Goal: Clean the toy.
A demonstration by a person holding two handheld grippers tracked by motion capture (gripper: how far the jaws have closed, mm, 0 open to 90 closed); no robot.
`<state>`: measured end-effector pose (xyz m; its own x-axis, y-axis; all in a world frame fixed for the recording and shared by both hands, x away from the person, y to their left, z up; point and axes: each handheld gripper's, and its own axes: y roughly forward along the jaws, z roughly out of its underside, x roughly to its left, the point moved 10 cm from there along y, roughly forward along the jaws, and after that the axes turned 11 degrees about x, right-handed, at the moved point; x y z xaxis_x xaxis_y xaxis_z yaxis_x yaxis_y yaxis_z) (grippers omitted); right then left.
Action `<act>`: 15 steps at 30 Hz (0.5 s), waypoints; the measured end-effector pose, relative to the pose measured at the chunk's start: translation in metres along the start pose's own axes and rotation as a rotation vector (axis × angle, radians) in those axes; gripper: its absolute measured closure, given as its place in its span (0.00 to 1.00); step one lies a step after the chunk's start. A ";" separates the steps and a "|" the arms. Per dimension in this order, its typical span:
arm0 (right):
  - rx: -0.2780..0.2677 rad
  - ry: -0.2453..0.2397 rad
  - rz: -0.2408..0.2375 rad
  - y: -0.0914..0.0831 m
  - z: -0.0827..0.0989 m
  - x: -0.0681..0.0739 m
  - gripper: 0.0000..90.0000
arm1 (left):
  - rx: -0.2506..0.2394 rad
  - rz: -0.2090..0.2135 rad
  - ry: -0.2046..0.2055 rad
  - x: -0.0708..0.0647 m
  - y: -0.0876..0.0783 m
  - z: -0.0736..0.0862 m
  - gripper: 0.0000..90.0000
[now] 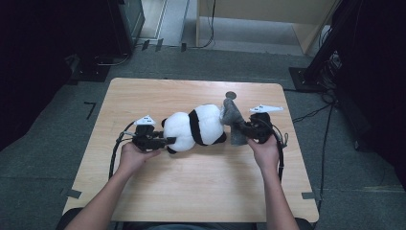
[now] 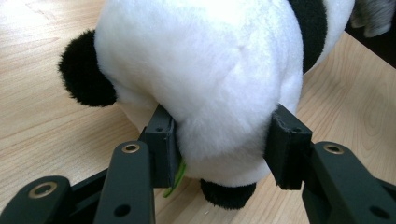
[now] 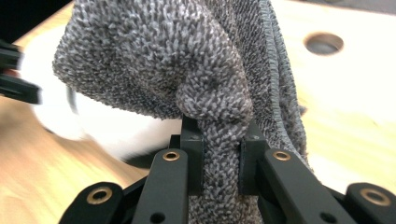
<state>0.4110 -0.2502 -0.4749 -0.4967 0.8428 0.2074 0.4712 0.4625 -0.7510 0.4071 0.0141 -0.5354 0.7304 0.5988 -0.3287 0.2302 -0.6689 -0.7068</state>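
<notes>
Here, a black-and-white plush panda toy (image 1: 196, 127) lies at the centre of the light wooden surface (image 1: 158, 187), head end toward 3 o'clock. The left gripper (image 1: 168, 140), at the panda's 9 o'clock, has its fingers (image 2: 161, 144) clenched on the white rump, w/ plush bulging between them. The right gripper (image 1: 242, 128), at the panda's 3 o'clock, has its fingers (image 3: 192, 158) pinched tight on a fold of grey knitted terry cloth (image 1: 231, 120), which hangs bunched just beside the panda's head.

The step in hand looks like wiping or draping the toy w/ the cloth. To do it well: keep the left hold steady so the panda doesn't roll, lift the cloth clear of the head before sweeping toward 9 o'clock, and keep the pinch near the fold so the loose part spreads instead of dragging.

No containers are on the surface; there is a small round hole (image 1: 231, 95) at the panda's 1 o'clock.
</notes>
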 end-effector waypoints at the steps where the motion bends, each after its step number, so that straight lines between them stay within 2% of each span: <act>1: -0.004 -0.015 -0.009 -0.001 -0.004 0.007 0.87 | -0.001 0.000 0.002 0.000 0.000 0.000 0.58; 6: -0.027 -0.072 -0.048 0.008 -0.020 0.039 0.87 | -0.015 -0.004 0.002 0.001 0.001 -0.001 0.56; 8: 0.001 -0.096 -0.055 0.017 -0.022 0.048 0.86 | -0.014 -0.006 0.001 0.001 0.001 -0.001 0.54; 11: 0.020 -0.125 -0.019 0.027 -0.022 0.049 0.87 | -0.024 -0.006 0.002 0.003 0.001 -0.002 0.49; 13: 0.022 -0.118 -0.025 0.027 -0.022 0.046 0.87 | -0.028 0.010 0.007 0.004 0.001 -0.002 0.44; 15: 0.026 -0.114 -0.026 0.028 -0.021 0.043 0.87 | -0.012 0.024 0.009 0.005 -0.001 -0.003 0.37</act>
<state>0.4182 -0.1946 -0.4740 -0.5892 0.7928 0.1556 0.4383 0.4755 -0.7628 0.4129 0.0167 -0.5343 0.7418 0.5783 -0.3395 0.2200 -0.6880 -0.6915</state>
